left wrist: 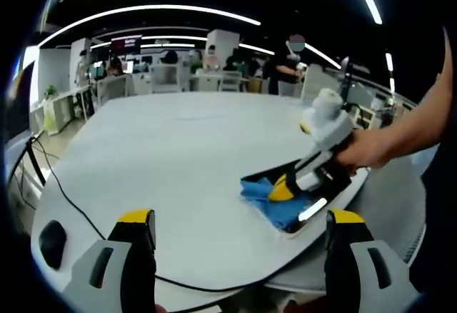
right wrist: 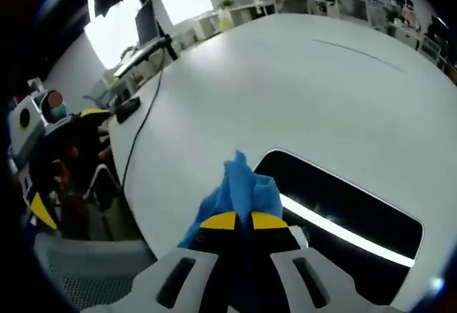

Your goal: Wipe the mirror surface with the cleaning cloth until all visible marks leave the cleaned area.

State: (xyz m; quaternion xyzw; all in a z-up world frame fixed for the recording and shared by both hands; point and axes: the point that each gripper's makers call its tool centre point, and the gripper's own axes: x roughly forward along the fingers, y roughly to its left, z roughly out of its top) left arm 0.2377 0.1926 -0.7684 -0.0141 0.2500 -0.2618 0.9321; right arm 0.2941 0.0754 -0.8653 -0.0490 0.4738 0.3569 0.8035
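**Mirror under the cloth, wiping under way**

The mirror (right wrist: 343,213) lies flat on the white table (right wrist: 285,91), a dark rounded rectangle in the lower right of the right gripper view, with a bright strip of ceiling light reflected across it. In the left gripper view it sits at the right of centre, close to the table's near edge (left wrist: 314,216).

The right gripper (right wrist: 238,221) rises from the bottom of its own view with its yellow-tipped jaws pressed together on the blue cleaning cloth (right wrist: 239,188), which bunches up over the mirror's left corner. In the left gripper view the same gripper (left wrist: 285,188) reaches in from the right, held by a person's hand (left wrist: 368,152), with the cloth (left wrist: 275,199) spread beneath it on the glass.

The left gripper (left wrist: 239,231) hangs over bare table at the bottom of its view, jaws parted and holding nothing.

As for progress, the wiping appears to be in hand rather than finished: the cloth covers only one end of the mirror. The uncovered dark glass shows no marks that can be made out, though the reflection and blur make that hard to judge.
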